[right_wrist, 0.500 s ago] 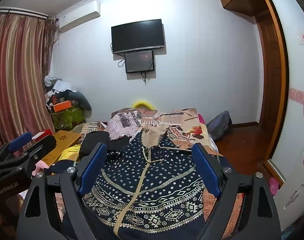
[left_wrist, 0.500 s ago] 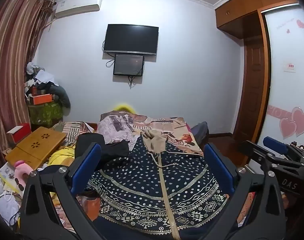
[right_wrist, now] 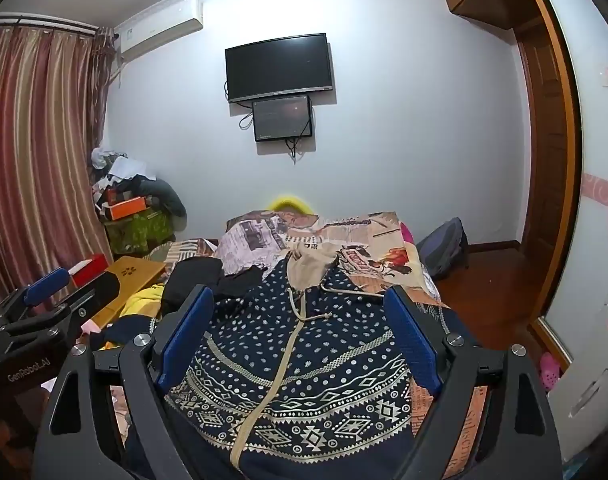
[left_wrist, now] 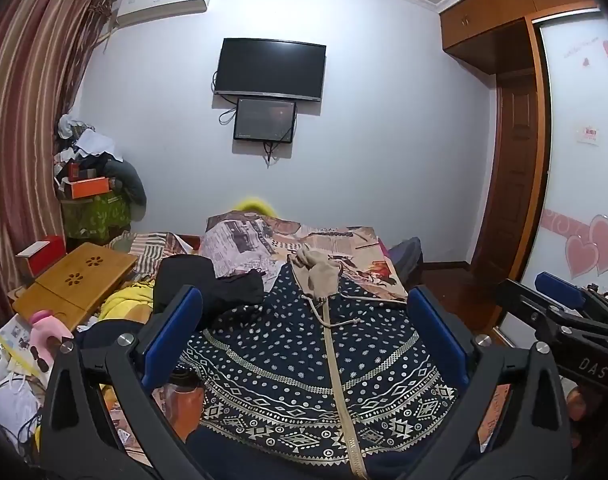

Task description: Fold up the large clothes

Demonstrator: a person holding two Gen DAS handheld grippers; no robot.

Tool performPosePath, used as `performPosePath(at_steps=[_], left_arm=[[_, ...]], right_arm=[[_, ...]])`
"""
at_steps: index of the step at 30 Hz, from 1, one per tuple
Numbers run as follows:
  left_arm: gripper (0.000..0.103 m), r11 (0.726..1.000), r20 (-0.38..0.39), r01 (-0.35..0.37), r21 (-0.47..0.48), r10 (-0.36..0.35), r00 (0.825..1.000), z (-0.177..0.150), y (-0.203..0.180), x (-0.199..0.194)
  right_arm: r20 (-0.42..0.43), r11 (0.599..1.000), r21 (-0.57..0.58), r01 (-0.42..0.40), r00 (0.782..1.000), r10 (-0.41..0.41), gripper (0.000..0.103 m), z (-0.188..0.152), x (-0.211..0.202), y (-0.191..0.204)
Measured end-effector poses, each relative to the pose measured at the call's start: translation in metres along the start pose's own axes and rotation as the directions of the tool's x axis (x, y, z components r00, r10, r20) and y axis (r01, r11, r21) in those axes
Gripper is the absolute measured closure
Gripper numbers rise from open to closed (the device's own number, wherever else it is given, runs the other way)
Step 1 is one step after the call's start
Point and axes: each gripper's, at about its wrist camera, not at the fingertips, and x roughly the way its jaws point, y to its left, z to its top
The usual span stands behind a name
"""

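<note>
A large navy hoodie point(left_wrist: 304, 364) with white dots, geometric bands, a beige zipper and a beige hood lies spread flat on the bed, hood at the far end; it also shows in the right wrist view point(right_wrist: 299, 360). My left gripper point(left_wrist: 304, 336) is open and empty, held above the garment's near part. My right gripper point(right_wrist: 299, 332) is open and empty, above the same part. The right gripper shows at the right edge of the left wrist view point(left_wrist: 560, 312), and the left gripper at the left edge of the right wrist view point(right_wrist: 47, 300).
The bed point(left_wrist: 344, 244) has a printed cover. Black clothes point(left_wrist: 199, 280), a yellow garment point(left_wrist: 123, 300) and a wooden lap table point(left_wrist: 75, 280) lie left of the hoodie. Clutter is piled by the curtain point(left_wrist: 19, 140). A backpack point(right_wrist: 444, 248) stands on the floor at the right.
</note>
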Motion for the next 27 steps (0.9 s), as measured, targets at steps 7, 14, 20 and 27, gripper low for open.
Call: performPosePath(at_steps=[7, 14, 20, 27], left_arm=[[0.0, 1.0, -0.012, 0.005, -0.002, -0.005, 1.0, 0.001, 0.0003, 0.0038], [0.0, 1.0, -0.017, 0.006, -0.003, -0.006, 1.0, -0.0007, 0.0002, 0.0056], [0.0, 1.0, -0.019, 0.006, -0.002, -0.006, 1.0, -0.001, 0.0002, 0.0063], [0.0, 1.0, -0.021, 0.006, -0.002, -0.006, 1.0, -0.002, 0.0005, 0.0078]], right_arm=[[-0.007, 1.0, -0.001, -0.002, 1.0, 0.002, 0.018, -0.0022, 0.0018, 0.0003], [-0.014, 1.0, 0.003, -0.007, 1.0, 0.007, 0.018, -0.0034, 0.0042, -0.0004], [-0.016, 1.0, 0.002, -0.011, 1.0, 0.011, 0.018, -0.0036, 0.0049, 0.0007], [-0.017, 1.0, 0.002, -0.014, 1.0, 0.014, 0.018, -0.0037, 0.0042, -0.0002]])
